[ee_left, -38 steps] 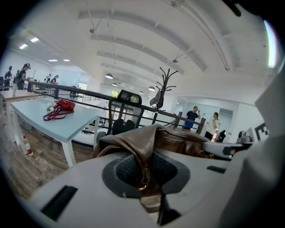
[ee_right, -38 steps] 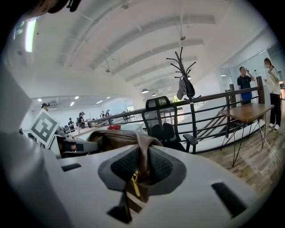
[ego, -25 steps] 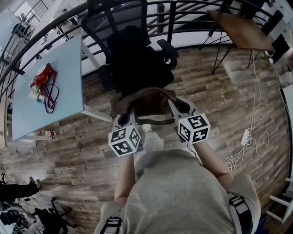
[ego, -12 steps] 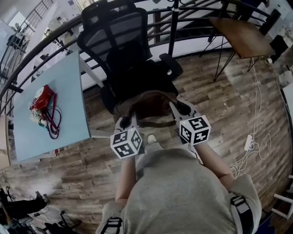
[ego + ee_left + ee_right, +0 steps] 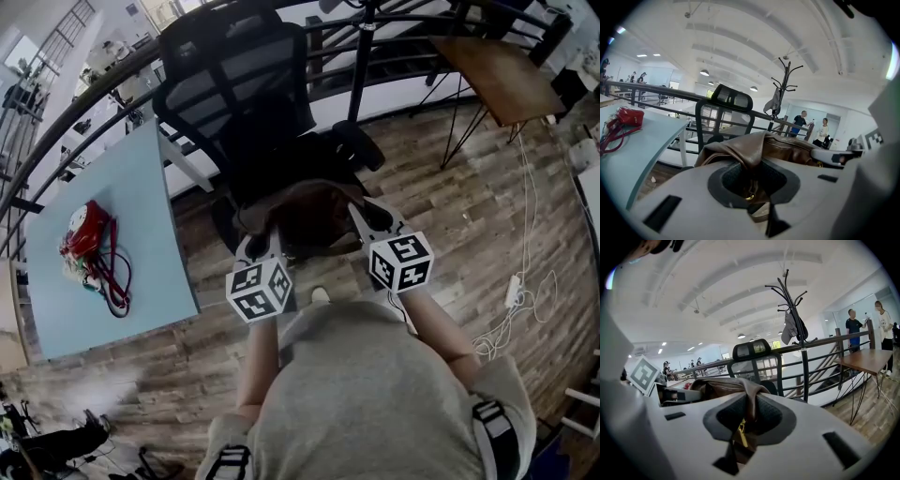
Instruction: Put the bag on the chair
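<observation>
A brown leather bag hangs between my two grippers, just above the front of the black mesh office chair. My left gripper is shut on the bag's left end, where leather and a brass ring fill the jaws. At the other end my right gripper is shut on a fold of the bag with a strap and gold fitting. The bag bulges ahead of the left jaws, with the chair's headrest behind it. The chair stands straight ahead in the right gripper view.
A pale blue table with a red pouch and cords stands to the left of the chair. A metal railing runs behind it. At the far right stand a wooden table, a coat stand and floor cables.
Both grippers have carried the bag forward towards the chair, and it now overlaps the seat's front. The blue table has slid back alongside me.
</observation>
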### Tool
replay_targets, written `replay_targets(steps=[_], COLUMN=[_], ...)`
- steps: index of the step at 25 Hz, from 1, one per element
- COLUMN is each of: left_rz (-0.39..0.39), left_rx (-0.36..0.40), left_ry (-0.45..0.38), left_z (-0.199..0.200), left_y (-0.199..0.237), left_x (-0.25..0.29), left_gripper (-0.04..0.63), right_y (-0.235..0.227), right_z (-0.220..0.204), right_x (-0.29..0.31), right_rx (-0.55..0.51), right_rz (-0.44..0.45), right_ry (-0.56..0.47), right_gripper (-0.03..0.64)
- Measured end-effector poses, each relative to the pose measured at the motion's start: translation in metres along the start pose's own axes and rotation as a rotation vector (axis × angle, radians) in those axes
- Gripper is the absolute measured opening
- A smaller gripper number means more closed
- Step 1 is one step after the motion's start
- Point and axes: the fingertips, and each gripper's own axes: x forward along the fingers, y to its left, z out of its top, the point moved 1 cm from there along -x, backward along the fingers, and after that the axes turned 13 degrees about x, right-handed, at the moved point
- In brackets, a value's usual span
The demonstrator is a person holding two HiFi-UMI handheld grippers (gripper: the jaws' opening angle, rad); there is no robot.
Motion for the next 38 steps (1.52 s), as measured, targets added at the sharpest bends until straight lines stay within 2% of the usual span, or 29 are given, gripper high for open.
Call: replay_targets(steps=[10, 19, 29, 38], left_rz=[-0.04, -0.019, 0.011, 0.042], left_rx=[0.016, -0.01, -0.031, -0.062], left_ry=[0.026, 0.082, 0.162, 0.261], left_z=[0.008, -0.012, -0.058, -0.114], left_y=[0.034, 0.064, 0.092, 0.111], left_x=[0.054, 0.115, 0.205, 0.271], left_gripper=[0.046, 0.046, 0.046, 0.046], right_y=[-0.013, -0.043, -0.096, -0.144], right_z=[0.009, 0.0, -0.028, -0.075], right_x=[0.059, 0.135, 0.224, 0.29], right_rx=[0.012, 0.01, -0.007, 0.005], right_rz=[-0.041, -0.037, -0.04, -0.069], right_ry=[0.019, 0.078, 0.186, 0.266], right_gripper=[0.049, 0.049, 0.049, 0.049])
